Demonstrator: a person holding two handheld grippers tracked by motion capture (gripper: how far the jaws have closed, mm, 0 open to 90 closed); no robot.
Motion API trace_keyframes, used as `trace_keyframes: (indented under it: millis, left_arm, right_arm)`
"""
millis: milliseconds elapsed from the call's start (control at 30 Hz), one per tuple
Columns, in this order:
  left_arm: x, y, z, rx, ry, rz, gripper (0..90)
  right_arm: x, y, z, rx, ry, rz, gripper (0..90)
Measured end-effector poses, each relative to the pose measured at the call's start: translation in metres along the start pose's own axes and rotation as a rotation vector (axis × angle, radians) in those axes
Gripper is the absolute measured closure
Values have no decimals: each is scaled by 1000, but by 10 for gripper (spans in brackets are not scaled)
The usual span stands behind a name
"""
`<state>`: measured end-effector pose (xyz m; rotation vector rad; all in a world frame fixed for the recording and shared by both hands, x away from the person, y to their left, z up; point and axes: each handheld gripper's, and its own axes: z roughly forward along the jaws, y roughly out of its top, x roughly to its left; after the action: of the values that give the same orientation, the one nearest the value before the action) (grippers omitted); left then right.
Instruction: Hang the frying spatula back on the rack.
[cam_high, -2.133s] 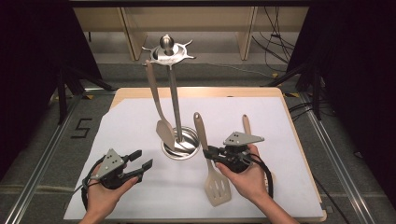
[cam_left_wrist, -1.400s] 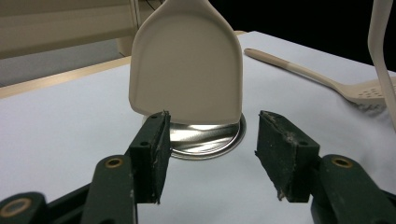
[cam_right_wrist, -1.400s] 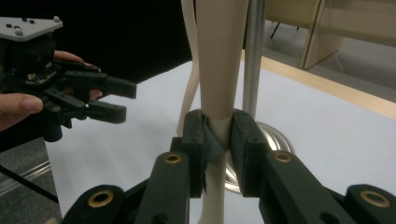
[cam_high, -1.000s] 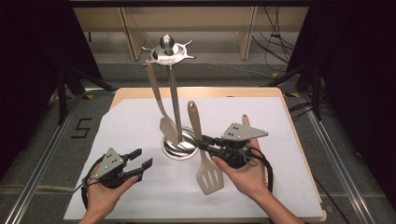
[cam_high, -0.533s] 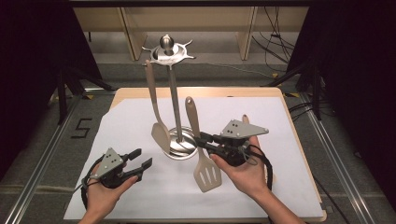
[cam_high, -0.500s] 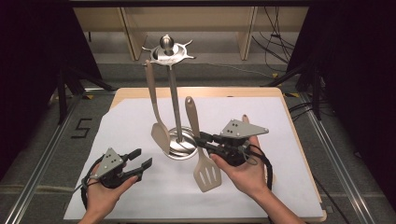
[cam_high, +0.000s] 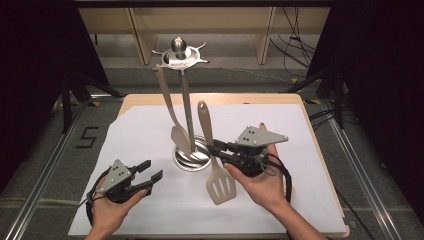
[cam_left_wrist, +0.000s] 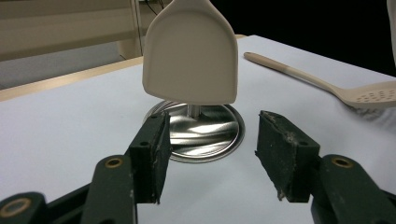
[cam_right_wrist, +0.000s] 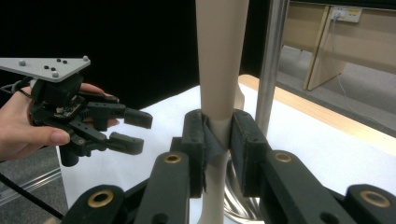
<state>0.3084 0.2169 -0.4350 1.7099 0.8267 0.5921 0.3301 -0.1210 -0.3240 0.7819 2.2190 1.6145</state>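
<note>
1. The stand's pole hides part of the hanging spoon.
2. Right gripper clamps the turner's handle, beside the stand.
3. Left gripper gapes, holding nothing.

Perforated spoon lying on white paper, wooden table

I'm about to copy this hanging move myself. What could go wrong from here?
The right gripper clamps the slotted spatula low on its handle, so the long upper end could swing and miss a hook on the rack. It stands close to the rack's pole and the hanging spatula, so it might knock either. The left gripper rests open, steadying nothing.
</note>
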Motion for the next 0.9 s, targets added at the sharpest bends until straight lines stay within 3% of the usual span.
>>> trace_keyframes:
  millis: [33,133,167,200,400,433,500,900]
  left_arm:
    - [0,0,1,-14,-9,-3,440]
    - [0,0,1,-12,-7,-2,440]
    - [2,0,1,-4,-8,21,440]
    - [-1,0,0,4,3,-12,440]
    - [0,-1,-2,4,4,-13,440]
    - [1,-1,-1,-10,-7,4,440]
    - [0,-1,-3,-1,8,-19,440]
    - [0,-1,-3,-1,7,-17,440]
  right_arm:
    - [0,1,1,-4,19,-8,774]
    - [0,4,2,-12,14,-28,774]
    - [1,5,2,-12,17,-25,775]
    - [2,6,3,-6,13,-25,774]
    - [4,12,6,3,27,-18,774]
    - [4,13,7,1,28,-26,775]
    - [5,15,8,-1,29,-27,774]
    - [7,28,15,-13,23,-26,774]
